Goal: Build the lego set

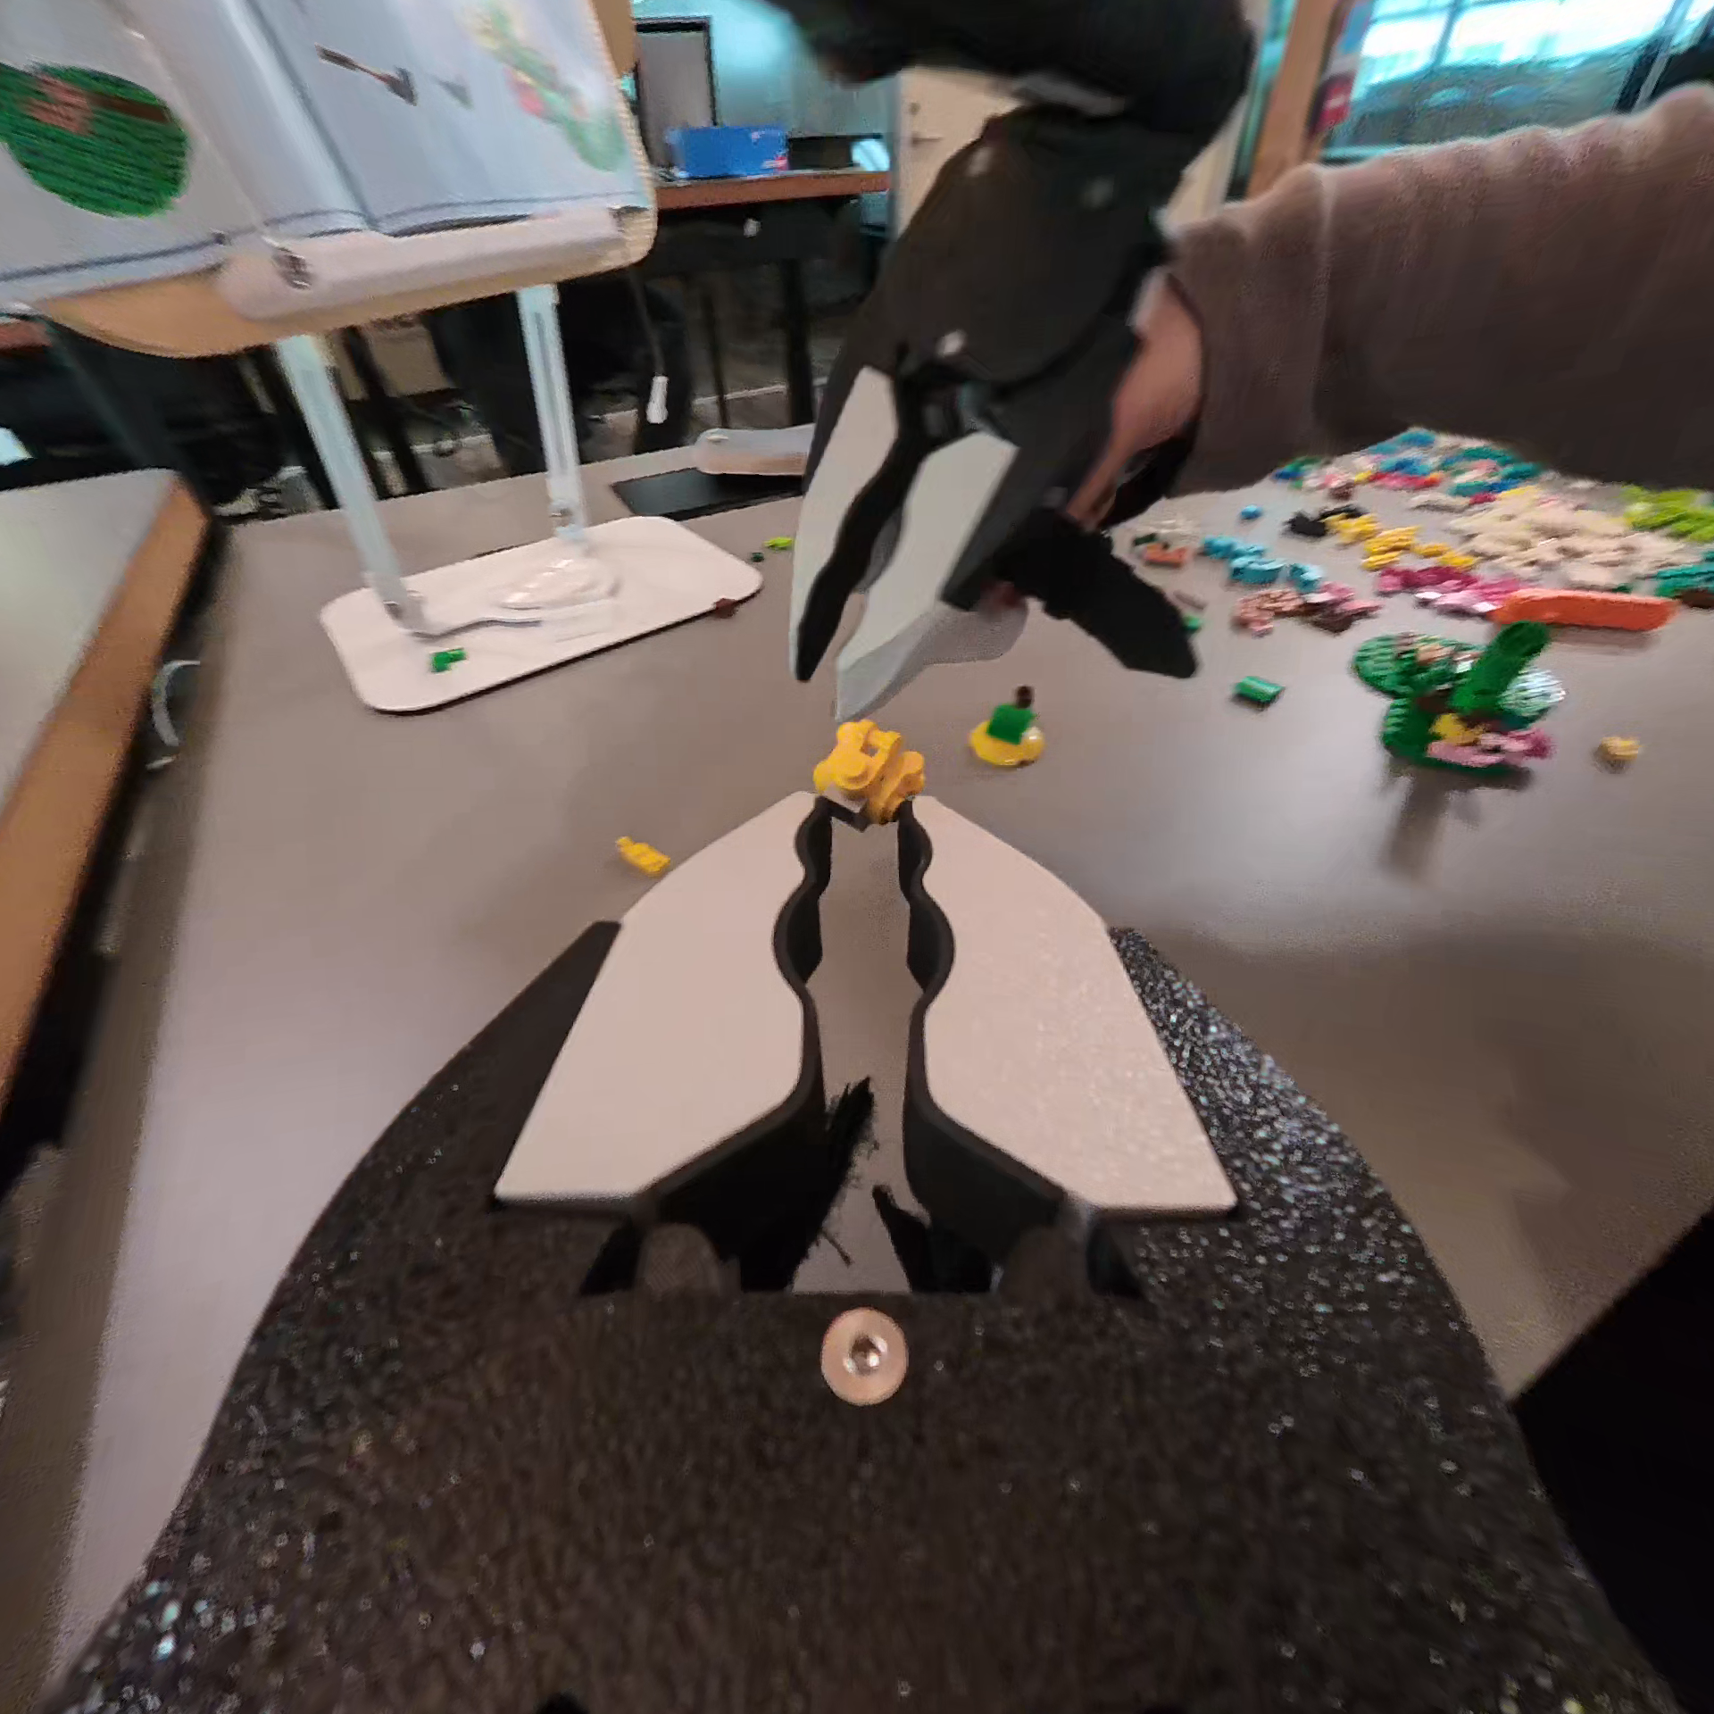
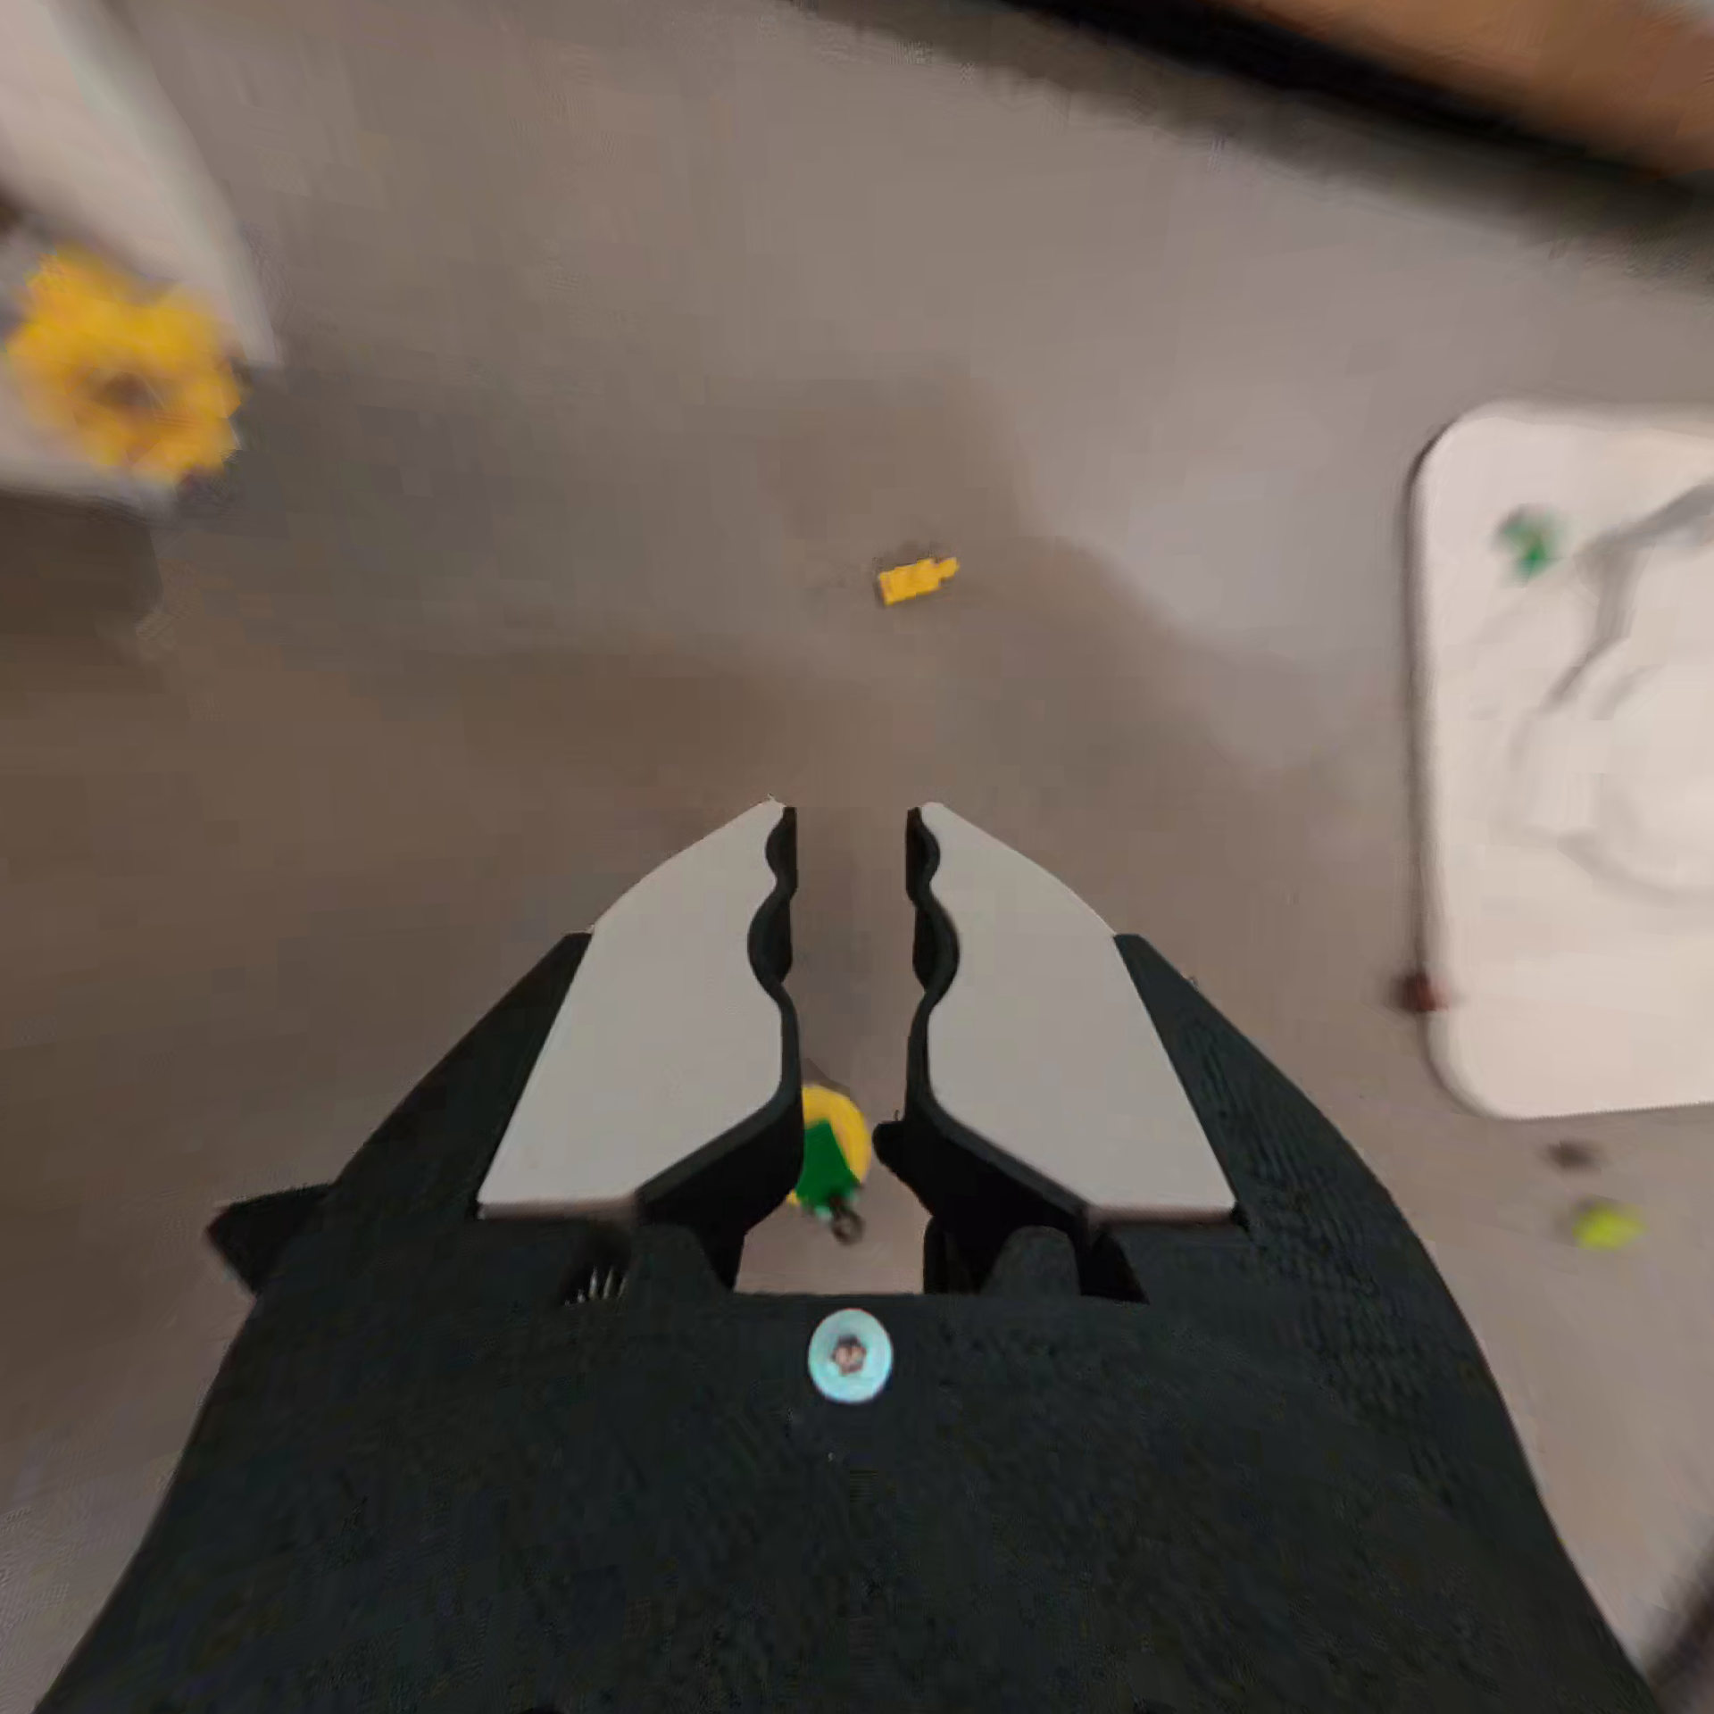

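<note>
While left claw (image 1: 863, 809) grips yellow flower (image 1: 869, 762), right claw (image 2: 849, 821) empty

The stretch of desk (image 1: 1159, 927) straight ahead of the left gripper (image 1: 863, 807) lies bare to the right, a wide open lane up to the desk edge. The right gripper (image 1: 825, 677) hangs just above and beyond the yellow flower piece (image 1: 867, 761) held at the left gripper's tips, closing the way forward there. A small yellow brick (image 1: 642, 854) lies loose to the left, with bare desk around it. Beyond it the white stand base (image 1: 538, 603) and its clear posts (image 1: 325, 436) block the far left, with the instruction booklet (image 1: 306, 139) overhanging. A yellow-and-green piece (image 1: 1006, 733) sits near, right of centre. Farther right, the green plant model (image 1: 1456, 696) and the scattered brick pile (image 1: 1484, 547) crowd the far right of the desk.
</note>
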The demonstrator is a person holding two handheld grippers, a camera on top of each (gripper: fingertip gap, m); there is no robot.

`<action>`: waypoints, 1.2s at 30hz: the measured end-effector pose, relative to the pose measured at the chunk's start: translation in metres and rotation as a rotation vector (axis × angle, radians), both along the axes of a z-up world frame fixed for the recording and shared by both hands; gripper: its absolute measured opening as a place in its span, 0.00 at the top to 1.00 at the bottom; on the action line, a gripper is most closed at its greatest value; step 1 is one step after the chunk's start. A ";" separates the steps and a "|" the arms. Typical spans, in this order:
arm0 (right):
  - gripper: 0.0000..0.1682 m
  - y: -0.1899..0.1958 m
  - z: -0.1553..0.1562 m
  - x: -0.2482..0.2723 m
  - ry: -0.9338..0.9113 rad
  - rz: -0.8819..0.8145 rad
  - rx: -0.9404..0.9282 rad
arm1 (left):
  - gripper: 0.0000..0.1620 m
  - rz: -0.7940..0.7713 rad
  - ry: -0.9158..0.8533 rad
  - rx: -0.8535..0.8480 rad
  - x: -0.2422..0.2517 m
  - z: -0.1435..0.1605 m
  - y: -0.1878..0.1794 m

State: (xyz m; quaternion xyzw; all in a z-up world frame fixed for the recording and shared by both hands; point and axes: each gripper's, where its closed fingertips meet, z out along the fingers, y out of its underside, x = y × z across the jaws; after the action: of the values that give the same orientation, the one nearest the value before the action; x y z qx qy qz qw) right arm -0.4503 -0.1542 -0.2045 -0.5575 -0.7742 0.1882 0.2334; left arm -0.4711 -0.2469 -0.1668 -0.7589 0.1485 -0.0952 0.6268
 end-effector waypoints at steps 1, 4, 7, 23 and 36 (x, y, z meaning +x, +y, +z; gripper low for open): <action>0.91 0.005 -0.007 -0.012 -0.034 -0.096 -0.082 | 0.92 0.027 0.024 0.003 -0.005 -0.001 0.000; 0.94 0.008 -0.023 -0.036 -0.120 -0.275 -0.275 | 0.92 0.115 0.098 0.009 -0.020 -0.005 0.003; 1.00 0.002 -0.034 -0.048 -0.213 -0.337 -0.418 | 0.92 0.246 0.182 0.017 -0.040 -0.006 0.006; 0.93 0.007 -0.054 -0.075 -0.418 -0.500 -0.331 | 0.91 0.415 0.257 0.066 -0.064 0.000 0.005; 0.86 0.003 -0.046 -0.079 -0.453 -0.554 -0.444 | 0.91 0.436 0.184 0.111 -0.072 0.011 -0.004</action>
State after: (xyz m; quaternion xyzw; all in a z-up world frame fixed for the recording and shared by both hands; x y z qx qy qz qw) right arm -0.5295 -0.1516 -0.2506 -0.8086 -0.5674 0.1534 -0.0269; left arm -0.5430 -0.2509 -0.1561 -0.7430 0.0427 0.1200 0.6571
